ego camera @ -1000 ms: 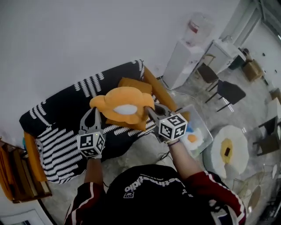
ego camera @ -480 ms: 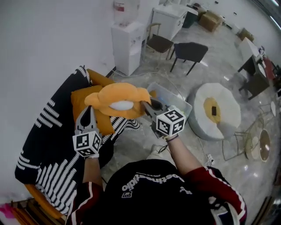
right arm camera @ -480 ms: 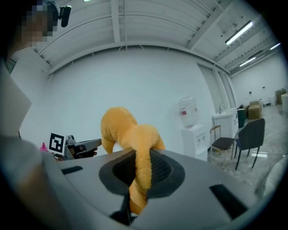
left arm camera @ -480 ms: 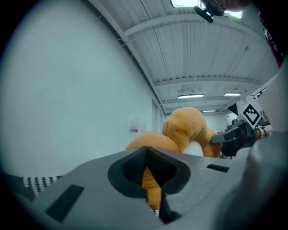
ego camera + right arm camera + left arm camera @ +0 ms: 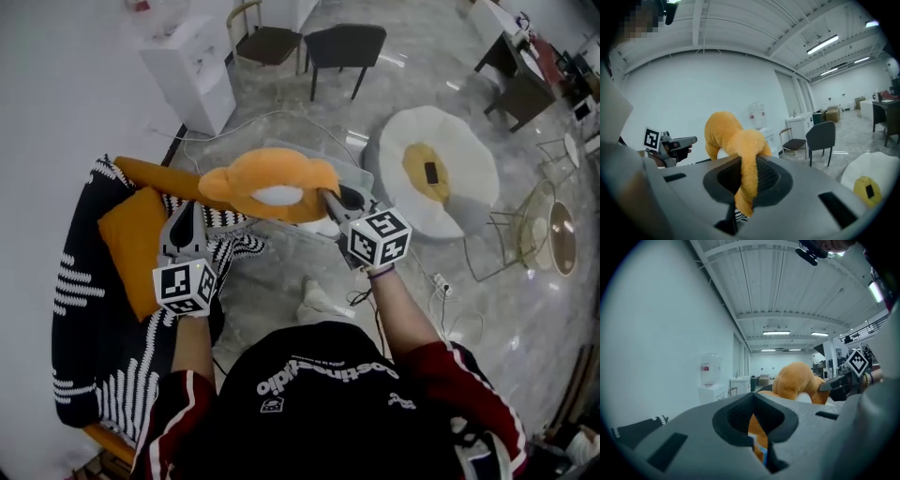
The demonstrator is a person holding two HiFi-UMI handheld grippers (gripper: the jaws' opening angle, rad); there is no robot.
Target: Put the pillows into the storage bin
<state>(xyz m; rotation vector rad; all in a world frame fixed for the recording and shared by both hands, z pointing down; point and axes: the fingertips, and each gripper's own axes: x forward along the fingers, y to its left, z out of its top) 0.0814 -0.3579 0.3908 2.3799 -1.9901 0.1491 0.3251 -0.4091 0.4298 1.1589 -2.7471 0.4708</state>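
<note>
Head view: the orange plush pillow (image 5: 272, 186) is held aloft, overlapping the clear storage bin (image 5: 356, 171). The left gripper (image 5: 194, 208) and right gripper (image 5: 328, 197) are at its ends.
Left gripper view: the jaws are clamped tight on an orange corner.
Right gripper view: the jaws pinch an orange plush flap.

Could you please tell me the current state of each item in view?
Orange plush pillow: held aloft at both ends.
Left hand-held gripper: shut on it.
Right hand-held gripper: shut on it.
Storage bin: open, on the floor.
Square orange pillow: lying on the striped blanket.
</note>
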